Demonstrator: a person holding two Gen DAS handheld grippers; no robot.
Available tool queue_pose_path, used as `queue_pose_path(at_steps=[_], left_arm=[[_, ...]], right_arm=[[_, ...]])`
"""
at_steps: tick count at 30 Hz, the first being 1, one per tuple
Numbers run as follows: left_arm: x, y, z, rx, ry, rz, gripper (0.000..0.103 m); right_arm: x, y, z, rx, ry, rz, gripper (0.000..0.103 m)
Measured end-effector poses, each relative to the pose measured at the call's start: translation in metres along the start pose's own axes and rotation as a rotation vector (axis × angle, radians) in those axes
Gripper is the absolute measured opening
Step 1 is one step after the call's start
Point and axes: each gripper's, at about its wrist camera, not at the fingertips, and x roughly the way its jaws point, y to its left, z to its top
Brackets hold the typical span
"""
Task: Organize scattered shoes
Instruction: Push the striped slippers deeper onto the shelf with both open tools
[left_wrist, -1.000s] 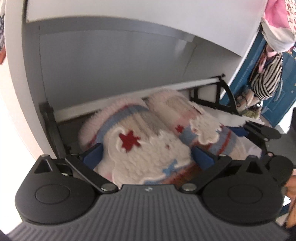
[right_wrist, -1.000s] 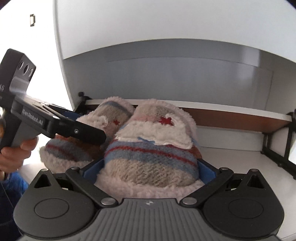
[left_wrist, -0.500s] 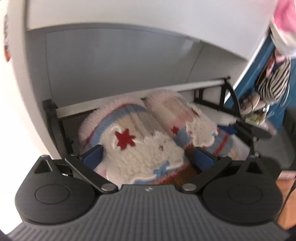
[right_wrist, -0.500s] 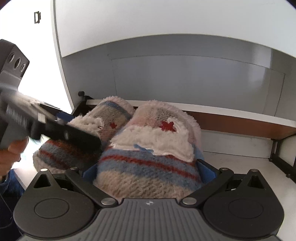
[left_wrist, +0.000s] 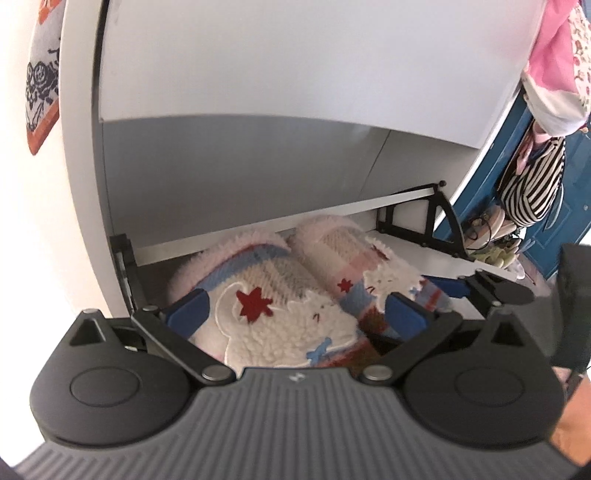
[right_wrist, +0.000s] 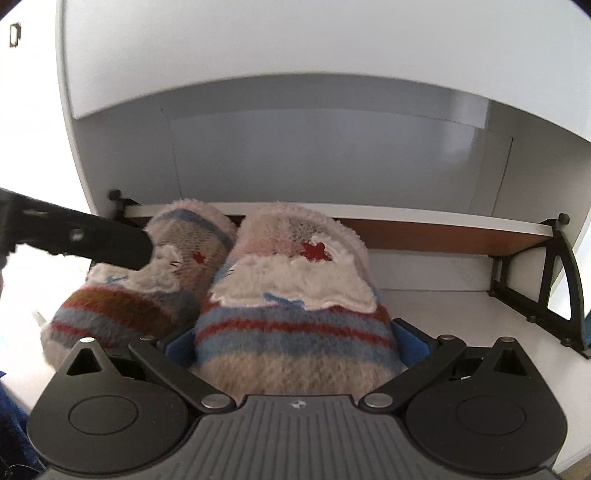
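Two fuzzy striped slippers with white patches and red stars lie side by side, toes inward, in an open white shoe cabinet (left_wrist: 258, 110). My left gripper (left_wrist: 295, 310) is shut on the left slipper (left_wrist: 266, 317), blue pads pressing its sides. My right gripper (right_wrist: 295, 339) is shut on the heel end of the right slipper (right_wrist: 295, 314). In the left wrist view the right slipper (left_wrist: 351, 258) lies beyond, with the right gripper's fingers (left_wrist: 480, 288) on it. The right wrist view shows the left slipper (right_wrist: 147, 295) under the left gripper's black finger (right_wrist: 110, 245).
A white rail (right_wrist: 406, 214) crosses the back of the compartment, with black brackets (right_wrist: 546, 277) at its ends. White shelf floor (right_wrist: 461, 314) lies right of the slippers. Outside, a striped bag (left_wrist: 532, 184) and pink clothes hang by a blue door (left_wrist: 576, 221), above other shoes (left_wrist: 487, 229).
Both cameras have tipped upward a little, so more of the cabinet front shows and the slippers sit lower in view. Both grips look unchanged. The left gripper has slid left in the right view.
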Motion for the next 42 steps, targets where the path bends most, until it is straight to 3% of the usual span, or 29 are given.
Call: queue_pose_path(at_steps=[8, 21, 27, 34, 36, 38, 42], left_arm=[[0.003, -0.003, 0.000, 0.010, 0.002, 0.013, 0.103], [0.000, -0.027, -0.017, 0.106, -0.050, 0.102, 0.103], [-0.012, -0.031, -0.023, 0.157, -0.092, 0.123, 0.103], [-0.013, -0.020, -0.027, 0.143, -0.060, 0.114, 0.103], [-0.012, -0.019, -0.031, 0.135, -0.031, 0.081, 0.103], [-0.009, -0.020, -0.035, 0.133, 0.003, 0.049, 0.103], [-0.009, -0.025, -0.041, 0.151, -0.011, 0.072, 0.103]], right_arm=[[-0.001, -0.013, -0.012, -0.032, -0.052, 0.109, 0.103], [-0.034, 0.009, -0.032, 0.039, -0.157, -0.072, 0.103], [-0.067, 0.022, -0.043, 0.079, -0.200, -0.060, 0.103], [-0.077, 0.041, -0.045, 0.037, -0.156, -0.146, 0.103], [-0.074, 0.033, -0.041, 0.059, -0.140, -0.210, 0.103], [-0.063, 0.025, -0.037, 0.077, -0.105, -0.204, 0.100], [-0.045, 0.019, -0.033, 0.066, -0.048, -0.156, 0.101]])
